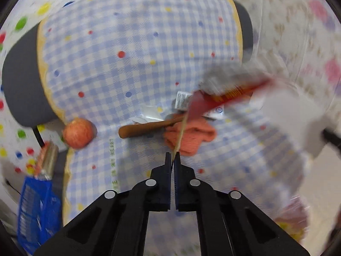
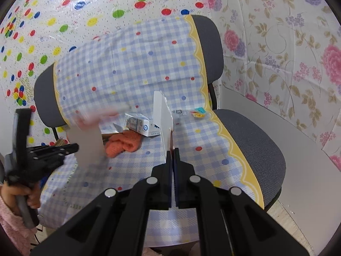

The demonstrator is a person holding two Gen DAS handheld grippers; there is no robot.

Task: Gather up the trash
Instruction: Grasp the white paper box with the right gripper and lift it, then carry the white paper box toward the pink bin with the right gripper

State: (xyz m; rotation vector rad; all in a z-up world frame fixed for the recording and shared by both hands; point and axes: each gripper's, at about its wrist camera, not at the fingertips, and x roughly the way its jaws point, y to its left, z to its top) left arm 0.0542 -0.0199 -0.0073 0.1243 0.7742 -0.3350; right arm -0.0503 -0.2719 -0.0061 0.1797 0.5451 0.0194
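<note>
The red and silver foil wrapper [image 1: 221, 93] is clamped by its thin edge in the left tool [image 1: 173, 155], whose jaws are closed on it. It is raised above the chair seat and motion-blurred. The flat white serrated-edge packet [image 2: 163, 117] stands upright, pinched at its lower edge in the right tool [image 2: 172, 151], jaws closed on it.

Below both items, the blue-and-white checked plastic cover [image 2: 132, 68] drapes the grey fabric office chair [image 2: 255, 140]. On the cover lie:
- a crumpled orange knitted cloth [image 2: 123, 143];
- a small white printed carton [image 2: 141, 124], just behind the cloth;
- a brown stick-shaped object [image 1: 147, 129], touching the cloth;
- a red-orange apple [image 1: 78, 133], near the seat's edge;
- a small clear packet with coloured pieces [image 2: 199, 112], near the yellow border.

A blue slotted plastic basket [image 1: 36, 209] sits beside the chair; its contents cannot be determined.
</note>
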